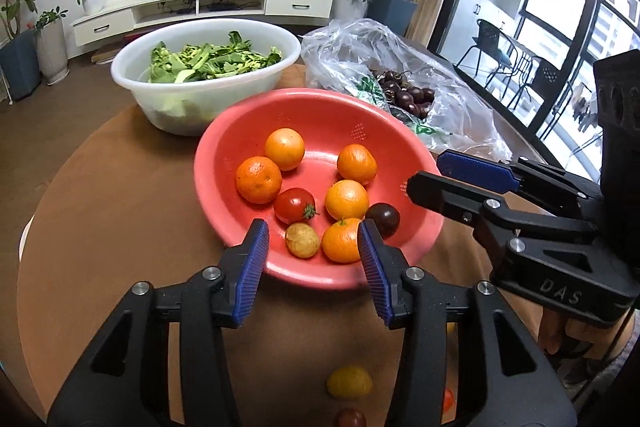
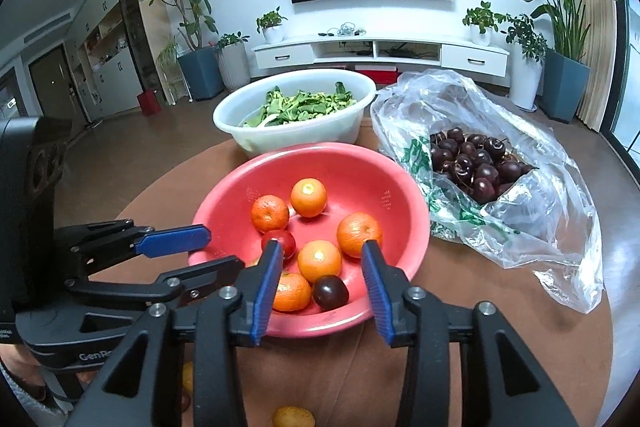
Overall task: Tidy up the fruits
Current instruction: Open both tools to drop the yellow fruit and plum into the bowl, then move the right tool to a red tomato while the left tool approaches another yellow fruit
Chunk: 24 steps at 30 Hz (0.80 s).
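A red bowl (image 1: 248, 131) (image 2: 344, 163) on the round brown table holds several oranges (image 1: 258, 179) (image 2: 319, 261), a red tomato (image 1: 295, 205) (image 2: 285, 241), a dark plum (image 1: 383, 218) (image 2: 330, 291) and a small tan fruit (image 1: 302, 239). My left gripper (image 1: 312, 239) is open and empty over the bowl's near rim; it also shows in the right wrist view (image 2: 222, 247). My right gripper (image 2: 320, 259) is open and empty above the bowl's near side; it also shows in the left wrist view (image 1: 424, 173). Loose fruits lie on the table near me: a yellow one (image 1: 349, 381) (image 2: 293, 417) and a dark one (image 1: 350, 418).
A white basin (image 1: 132, 67) (image 2: 228, 119) of green leaves stands behind the red bowl. A clear plastic bag (image 1: 460, 115) (image 2: 552, 195) holding dark cherries (image 1: 404, 93) (image 2: 476, 159) lies to the right. A TV cabinet and potted plants stand beyond the table.
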Tool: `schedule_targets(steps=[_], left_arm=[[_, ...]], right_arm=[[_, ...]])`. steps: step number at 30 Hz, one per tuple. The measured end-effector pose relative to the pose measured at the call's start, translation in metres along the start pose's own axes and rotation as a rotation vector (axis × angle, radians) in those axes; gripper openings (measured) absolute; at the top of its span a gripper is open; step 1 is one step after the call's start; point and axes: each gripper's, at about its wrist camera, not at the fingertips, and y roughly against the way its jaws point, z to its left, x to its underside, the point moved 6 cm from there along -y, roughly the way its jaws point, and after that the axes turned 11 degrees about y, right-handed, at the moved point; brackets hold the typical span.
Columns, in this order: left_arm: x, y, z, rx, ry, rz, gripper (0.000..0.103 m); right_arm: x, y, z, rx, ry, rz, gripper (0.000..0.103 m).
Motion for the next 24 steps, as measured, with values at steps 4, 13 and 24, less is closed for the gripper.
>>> schedule_targets(steps=[4, 13, 24], left_arm=[[0.012, 0.018, 0.005, 0.002, 0.015, -0.010, 0.044], [0.052, 0.051, 0.021, 0.009, 0.065, -0.006, 0.044], [0.090, 0.067, 0.021, 0.016, 0.078, 0.012, 0.044]], right_arm=[[0.004, 0.012, 0.004, -0.002, -0.002, -0.013, 0.044], [0.049, 0.061, 0.032, -0.020, 0.015, -0.022, 0.045], [0.111, 0.055, 0.084, -0.081, 0.051, 0.084, 0.045]])
